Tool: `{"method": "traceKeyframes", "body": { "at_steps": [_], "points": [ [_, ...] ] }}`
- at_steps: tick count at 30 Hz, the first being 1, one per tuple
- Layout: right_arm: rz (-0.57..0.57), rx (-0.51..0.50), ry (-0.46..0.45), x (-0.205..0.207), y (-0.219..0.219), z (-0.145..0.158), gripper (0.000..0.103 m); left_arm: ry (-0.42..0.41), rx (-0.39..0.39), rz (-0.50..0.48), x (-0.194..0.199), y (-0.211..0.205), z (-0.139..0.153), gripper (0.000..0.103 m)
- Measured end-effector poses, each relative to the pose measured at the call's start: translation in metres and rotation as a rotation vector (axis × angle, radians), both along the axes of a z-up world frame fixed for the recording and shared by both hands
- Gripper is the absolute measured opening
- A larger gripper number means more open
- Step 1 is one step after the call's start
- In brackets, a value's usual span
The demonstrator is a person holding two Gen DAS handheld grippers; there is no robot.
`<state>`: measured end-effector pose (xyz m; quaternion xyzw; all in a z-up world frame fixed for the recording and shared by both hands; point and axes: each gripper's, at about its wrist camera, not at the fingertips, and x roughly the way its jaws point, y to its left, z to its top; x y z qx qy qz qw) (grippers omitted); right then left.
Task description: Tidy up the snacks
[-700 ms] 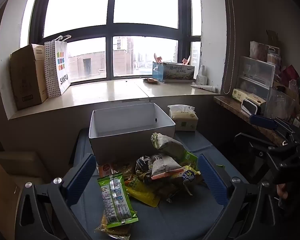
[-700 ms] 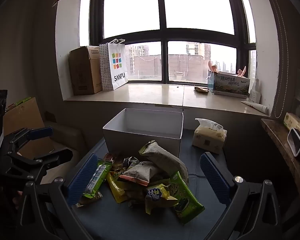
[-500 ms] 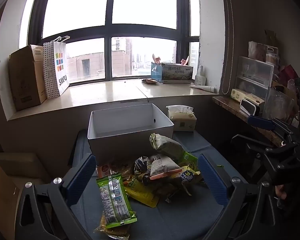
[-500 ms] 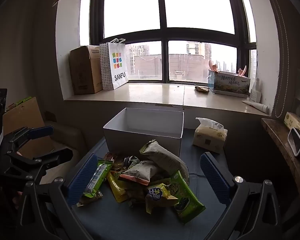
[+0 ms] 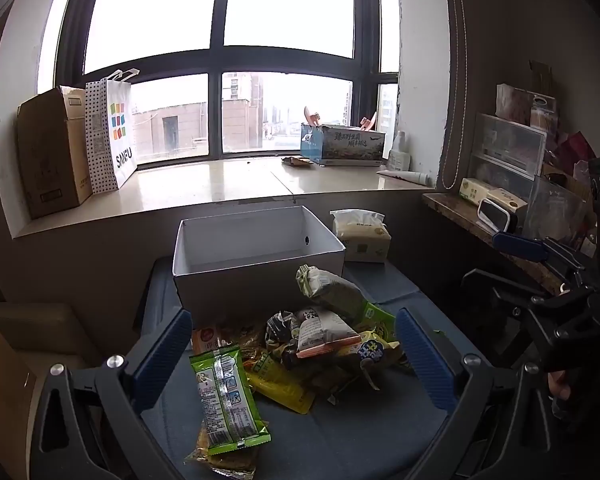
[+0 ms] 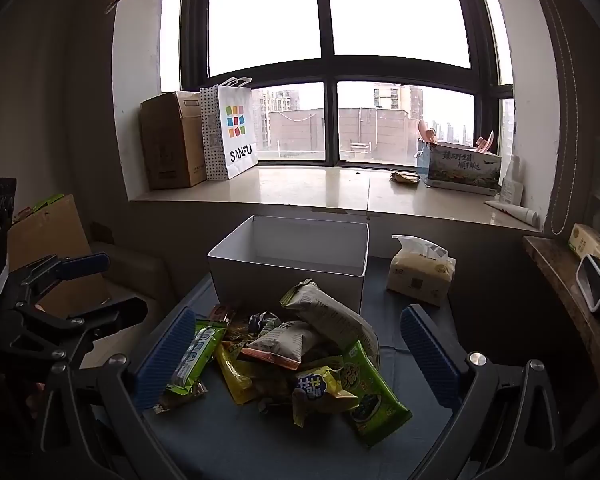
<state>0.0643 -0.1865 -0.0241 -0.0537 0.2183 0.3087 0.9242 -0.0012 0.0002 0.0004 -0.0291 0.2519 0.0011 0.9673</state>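
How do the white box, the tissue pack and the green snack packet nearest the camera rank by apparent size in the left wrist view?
1. white box
2. green snack packet, though nearness enlarges it
3. tissue pack

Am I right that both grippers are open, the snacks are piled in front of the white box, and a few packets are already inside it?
Not quite: the white box is empty, as the left wrist view shows. Both the left gripper and right gripper are open, and the snacks are piled in front of it.
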Motion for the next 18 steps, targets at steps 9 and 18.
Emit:
{"method": "traceKeyframes", "body": {
  "at_steps": [9, 18],
  "points": [
    [-0.002, -0.001, 0.007, 0.0007, -0.0007, -0.0002, 0.103, 0.000, -0.008, 0.000, -0.0007, -0.0003, 0.0005, 0.103],
    [0.011, -0.004, -0.002, -0.0020, 0.0012, -0.0008, 0.103, 0.006, -0.019, -0.003, -0.0004, 0.0007, 0.0001, 0.103]
  ]
}}
